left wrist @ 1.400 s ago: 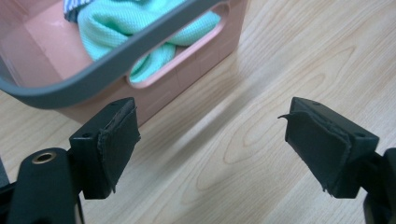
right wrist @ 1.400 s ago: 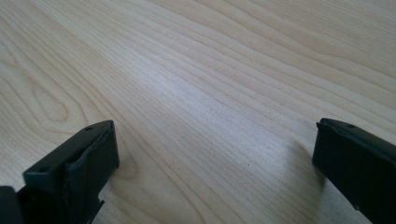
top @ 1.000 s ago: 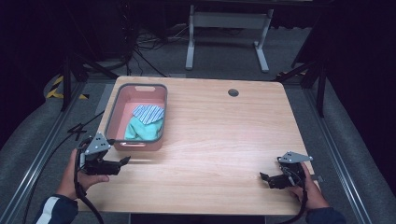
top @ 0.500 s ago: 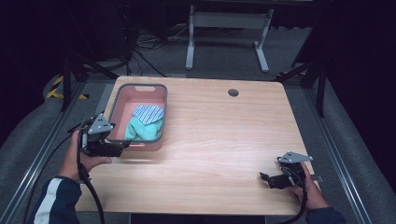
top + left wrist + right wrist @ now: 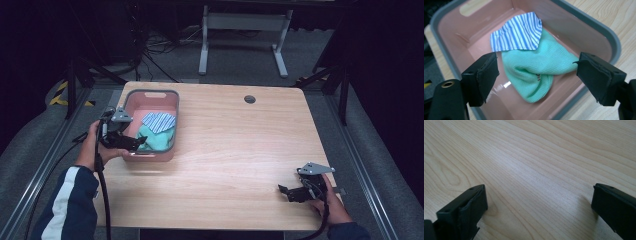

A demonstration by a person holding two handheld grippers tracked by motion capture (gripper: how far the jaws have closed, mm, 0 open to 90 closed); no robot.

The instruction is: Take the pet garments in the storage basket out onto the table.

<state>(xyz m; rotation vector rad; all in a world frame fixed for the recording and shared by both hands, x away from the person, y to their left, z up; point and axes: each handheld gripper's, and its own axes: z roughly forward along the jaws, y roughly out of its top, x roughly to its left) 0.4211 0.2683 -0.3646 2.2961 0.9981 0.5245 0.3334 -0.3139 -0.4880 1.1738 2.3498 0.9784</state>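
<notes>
Item: reach for cloth, approach step. My left gripper hangs over the near end of the pink tub, jaws wide, nothing between them. Green cloth lies crumpled on the tub floor, striped cloth overlapping its far edge. My right gripper, jaws wide and empty, rests low over bare table. Next, I judge: lower the left, close on green cloth alone.

Left gripper held out from the left forearm, jaws wide apart, nothing between. Right gripper low at the near right, jaws likewise wide.
</notes>
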